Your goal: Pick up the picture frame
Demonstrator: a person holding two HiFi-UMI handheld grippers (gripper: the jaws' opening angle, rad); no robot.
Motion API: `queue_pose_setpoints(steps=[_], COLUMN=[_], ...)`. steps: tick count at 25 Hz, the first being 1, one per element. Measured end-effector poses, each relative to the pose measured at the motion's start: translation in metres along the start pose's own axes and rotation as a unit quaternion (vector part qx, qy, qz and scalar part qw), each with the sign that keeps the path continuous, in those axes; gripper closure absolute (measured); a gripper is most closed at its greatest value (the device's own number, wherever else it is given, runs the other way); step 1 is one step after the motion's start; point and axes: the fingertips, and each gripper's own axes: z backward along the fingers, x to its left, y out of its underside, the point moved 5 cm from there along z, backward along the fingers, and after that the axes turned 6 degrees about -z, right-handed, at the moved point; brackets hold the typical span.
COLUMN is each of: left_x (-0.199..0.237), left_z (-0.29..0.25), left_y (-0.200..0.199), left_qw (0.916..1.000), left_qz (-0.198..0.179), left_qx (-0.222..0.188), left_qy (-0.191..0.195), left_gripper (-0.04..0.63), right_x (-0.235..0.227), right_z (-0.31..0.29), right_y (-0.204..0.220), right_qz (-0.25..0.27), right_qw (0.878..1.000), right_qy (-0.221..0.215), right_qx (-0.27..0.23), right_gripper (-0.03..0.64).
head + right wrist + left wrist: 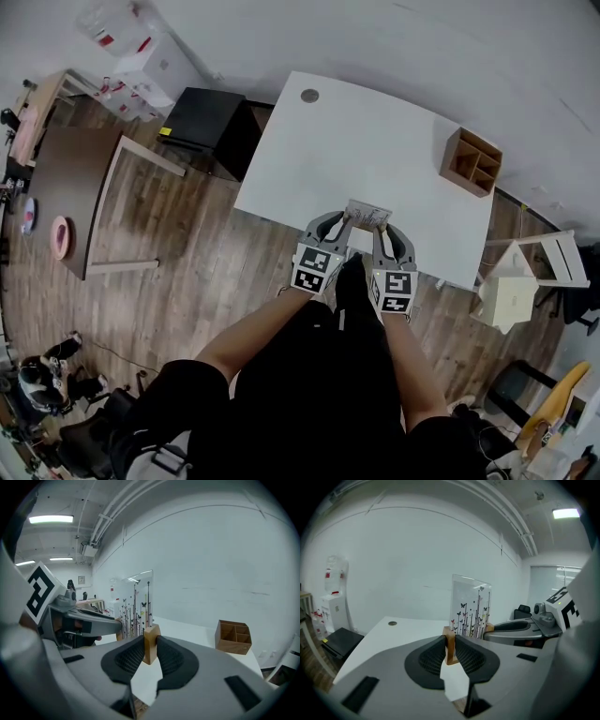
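The picture frame [367,214] is a clear panel printed with dark stems and small butterflies, standing on two wooden end blocks. It is held up over the near edge of the white table [375,141]. My left gripper [343,223] is shut on the left wooden block [450,649], with the panel [471,611] rising just beyond the pads. My right gripper [379,229] is shut on the right wooden block [151,651], and the panel [138,604] shows to its left. Each gripper appears in the other's view, the right gripper [520,629] and the left gripper [86,620].
A wooden desk organizer [471,160] [233,637] stands at the table's far right. A round grommet [309,95] marks the far left corner. A black cabinet [202,117] and a brown table [66,187] lie to the left, a white chair [525,277] to the right.
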Motion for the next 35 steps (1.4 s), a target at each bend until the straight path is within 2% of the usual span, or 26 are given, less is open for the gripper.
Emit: queue_pose_setpoints(steps=[6,17,23,28,35], left_x=[-0.021,-0.047,-0.063,-0.072,-0.077], left_z=[0.055,0.094,0.099,0.102,0.102], left_y=[0.011,0.005,-0.008,-0.013,-0.016], left_qw=[0.9999,0.9993,0.9979,0.9986,0.9982], left_qz=[-0.008,-0.021,-0.031,-0.018,-0.030], left_qx=[-0.006,-0.028,-0.055,-0.048,-0.051], left_qy=[-0.002,-0.009,-0.012,-0.006,-0.006], left_gripper=[0.523,0.524,0.523,0.523,0.523], right_x=[0.036,0.054,0.048,0.046,0.044], right_z=[0.048,0.092,0.111,0.121,0.125], right_y=[0.007,0.006,-0.003,-0.004,-0.005], right_qz=[-0.001,0.009,0.008,0.009,0.001], right_qw=[1.000,1.000,0.999,0.998,0.998], right_qy=[0.001,0.006,0.015,0.025,0.031], right_qx=[0.000,-0.020,-0.046,-0.050,-0.050], right_gripper=[0.526,0.529,0.529,0.531,0.531])
